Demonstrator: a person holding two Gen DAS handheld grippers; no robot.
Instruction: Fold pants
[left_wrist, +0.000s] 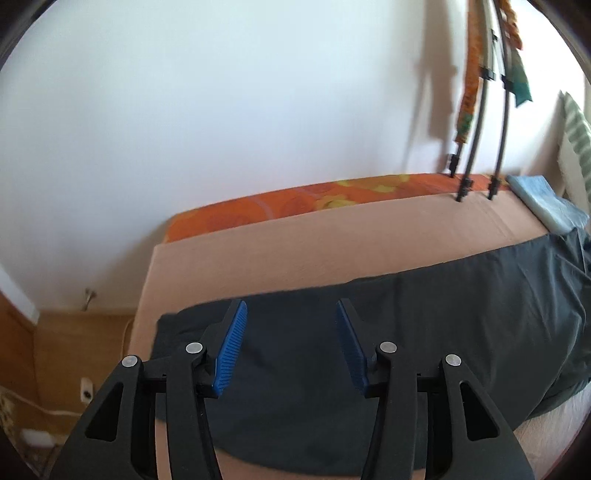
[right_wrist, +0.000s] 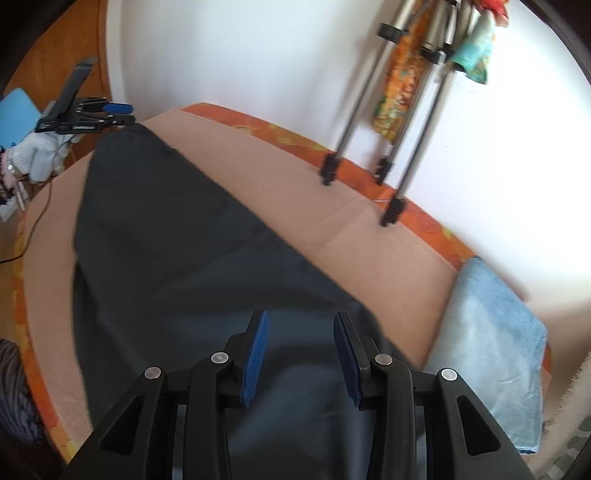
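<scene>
Dark grey pants (left_wrist: 406, 332) lie stretched out lengthwise on a peach blanket (left_wrist: 295, 243) that covers the bed. My left gripper (left_wrist: 291, 306) hovers over one end of them, its blue pads (left_wrist: 231, 350) wide apart with nothing between. In the right wrist view the pants (right_wrist: 166, 240) run from the near edge to the far left. My right gripper (right_wrist: 301, 317) hangs open above their near end, with no cloth in its blue pads (right_wrist: 255, 358). The left gripper (right_wrist: 123, 113) shows there too, in the air just beyond the far end of the pants, held by a hand in a white sleeve (right_wrist: 33, 151).
Three tripod legs (right_wrist: 391, 210) stand on the bed's far edge by the white wall. A folded light blue towel (right_wrist: 491, 350) lies beside the pants' right end. An orange patterned sheet (left_wrist: 295, 203) borders the blanket. Cables and a socket (left_wrist: 85, 391) lie on the wooden floor at left.
</scene>
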